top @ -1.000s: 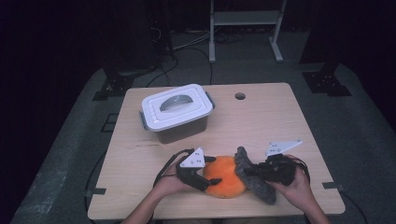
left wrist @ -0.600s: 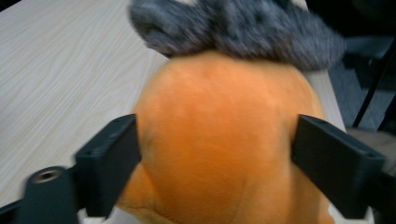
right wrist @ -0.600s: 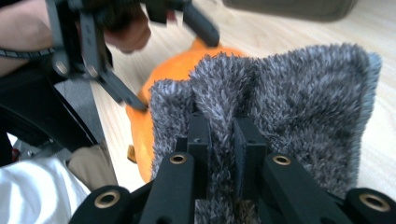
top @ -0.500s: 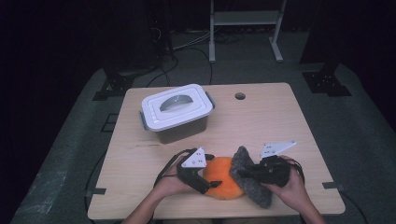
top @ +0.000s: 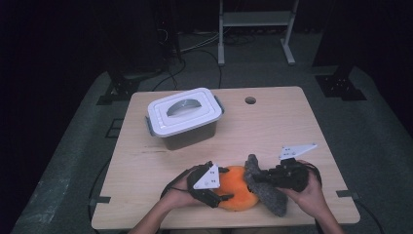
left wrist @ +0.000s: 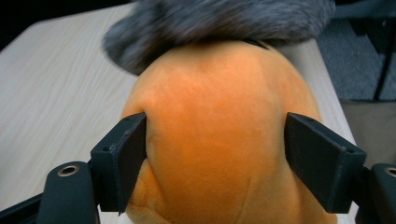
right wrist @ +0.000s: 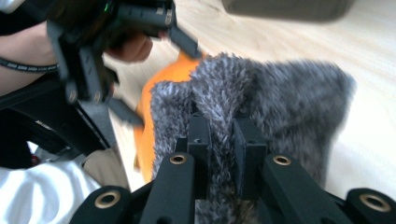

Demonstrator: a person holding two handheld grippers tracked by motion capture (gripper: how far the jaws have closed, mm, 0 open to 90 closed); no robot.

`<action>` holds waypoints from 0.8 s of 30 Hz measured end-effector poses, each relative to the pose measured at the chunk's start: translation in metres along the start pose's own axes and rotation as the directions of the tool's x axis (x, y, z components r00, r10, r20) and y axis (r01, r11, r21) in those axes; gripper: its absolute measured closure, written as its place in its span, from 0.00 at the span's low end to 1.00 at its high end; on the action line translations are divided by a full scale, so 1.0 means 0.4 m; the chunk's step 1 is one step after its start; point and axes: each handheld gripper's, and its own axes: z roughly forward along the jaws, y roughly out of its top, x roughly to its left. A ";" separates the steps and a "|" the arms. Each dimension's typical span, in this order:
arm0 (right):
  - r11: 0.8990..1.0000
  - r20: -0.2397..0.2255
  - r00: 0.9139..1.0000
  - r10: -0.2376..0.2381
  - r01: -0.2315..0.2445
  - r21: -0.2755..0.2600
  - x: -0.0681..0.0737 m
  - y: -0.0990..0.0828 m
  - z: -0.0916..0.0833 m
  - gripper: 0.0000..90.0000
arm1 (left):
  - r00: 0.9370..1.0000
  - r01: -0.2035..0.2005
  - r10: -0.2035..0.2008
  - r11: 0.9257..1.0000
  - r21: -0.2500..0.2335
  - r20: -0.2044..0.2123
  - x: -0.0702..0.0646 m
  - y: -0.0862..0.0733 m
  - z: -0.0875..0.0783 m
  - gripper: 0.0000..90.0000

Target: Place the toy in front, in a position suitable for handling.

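So the orange plush ball (top: 238,192) sits at the near edge of the table (top: 292,122), around 6 o'clock from the lidded white box (top: 184,117). The left gripper (top: 216,187) comes at it from 9 o'clock. In the left gripper view the jaws straddle the orange plush (left wrist: 215,144): the left-hand jaw dents the fabric, the right-hand one looks just off it, though I can't tell if it's touching. The jaws have just been closing in again with the ball between them.

The right gripper (top: 258,176) is pinched tight on the grey furry piece (top: 265,192), which lies against the ball's 3 o'clock side. In the right gripper view the black jaws nip a fold of grey fur (right wrist: 261,107) between them, and the fur covers most of the orange.

Hard to make out: the top of the grey piece is blurred in the left gripper view, and from above both hands hide the plush's underside. No idea what's inside the box, since the lid's on.
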 end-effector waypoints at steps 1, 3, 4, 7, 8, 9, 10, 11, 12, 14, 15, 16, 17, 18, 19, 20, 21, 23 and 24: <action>1.000 0.009 1.000 -0.009 0.009 0.005 0.005 0.010 0.008 0.87 | 1.000 -0.012 0.012 1.000 0.005 -0.003 -0.003 0.001 0.000 0.26; 1.000 0.007 1.000 -0.019 0.019 0.019 0.004 0.017 0.024 0.87 | 1.000 0.000 0.000 1.000 0.005 0.000 -0.002 -0.002 -0.002 0.26; 1.000 -0.001 1.000 -0.013 0.013 0.020 0.000 0.015 0.024 0.87 | 1.000 0.002 -0.002 1.000 -0.003 0.003 0.000 -0.006 -0.004 0.26; 0.999 -0.007 0.999 0.033 -0.032 0.023 -0.029 -0.005 0.012 0.87 | 1.000 0.014 -0.014 1.000 -0.011 0.011 0.003 -0.009 -0.005 0.26; 0.999 -0.006 0.999 0.044 -0.044 0.027 -0.037 -0.012 0.007 0.87 | 1.000 0.013 -0.013 1.000 -0.012 0.011 0.003 -0.010 -0.005 0.26; 0.998 -0.004 0.998 0.063 -0.062 0.031 -0.046 -0.023 0.002 0.87 | 1.000 0.013 -0.013 1.000 -0.010 0.009 0.002 -0.009 -0.004 0.26; 0.996 -0.002 0.997 0.081 -0.081 0.032 -0.056 -0.035 -0.005 0.87 | 1.000 0.013 -0.013 1.000 -0.007 0.008 0.000 -0.008 -0.003 0.26; 0.994 -0.002 0.995 0.102 -0.102 0.032 -0.063 -0.047 -0.011 0.87 | 1.000 0.004 -0.004 1.000 -0.005 0.005 -0.002 -0.005 -0.002 0.26; 0.993 -0.004 0.993 0.117 -0.117 0.027 -0.069 -0.056 -0.016 0.87 | 1.000 0.000 0.000 1.000 -0.002 0.003 -0.004 -0.003 -0.001 0.26; 0.994 -0.004 0.994 0.112 -0.112 0.012 -0.065 -0.052 -0.020 0.87 | 1.000 -0.025 0.025 1.000 -0.012 0.003 -0.010 -0.002 0.003 0.26; 0.995 -0.013 0.994 0.104 -0.104 -0.007 -0.058 -0.039 -0.019 0.87 | 0.999 -0.038 0.038 0.999 -0.015 0.001 -0.012 -0.002 0.004 0.26; 0.995 -0.023 0.995 0.099 -0.099 -0.020 -0.052 -0.029 -0.017 0.87 | 0.998 -0.062 0.062 0.998 -0.021 0.002 -0.017 0.000 0.005 0.26; 0.996 -0.038 0.996 0.080 -0.081 -0.032 -0.044 -0.012 -0.007 0.87 | 0.997 -0.080 0.080 0.997 -0.018 -0.002 -0.020 0.002 0.005 0.26; 0.997 -0.033 0.997 0.069 -0.070 -0.021 -0.038 0.001 0.003 0.87 | 0.996 -0.089 0.089 0.996 -0.019 -0.005 -0.022 0.002 0.005 0.26; 0.998 -0.028 0.998 0.059 -0.059 -0.010 -0.036 0.008 0.013 0.87 | 0.997 -0.082 0.081 0.997 -0.013 -0.007 -0.022 0.000 0.005 0.26; 0.998 -0.028 0.998 0.057 -0.057 0.003 -0.037 0.011 0.027 0.87 | 0.997 -0.074 0.074 0.997 -0.010 -0.006 -0.021 -0.002 0.003 0.26; 0.998 -0.034 0.997 0.063 -0.063 0.002 -0.042 0.009 0.031 0.87 | 0.998 -0.062 0.062 0.998 -0.016 -0.004 -0.018 -0.006 0.002 0.26; 0.996 -0.044 0.995 0.090 -0.091 -0.001 -0.057 0.000 0.028 0.87 | 0.999 -0.040 0.040 0.999 -0.019 0.002 -0.012 -0.010 0.000 0.27; 0.995 -0.036 0.995 0.096 -0.096 0.003 -0.061 -0.004 0.025 0.87 | 1.000 -0.028 0.028 0.999 -0.019 0.005 -0.008 -0.011 -0.001 0.27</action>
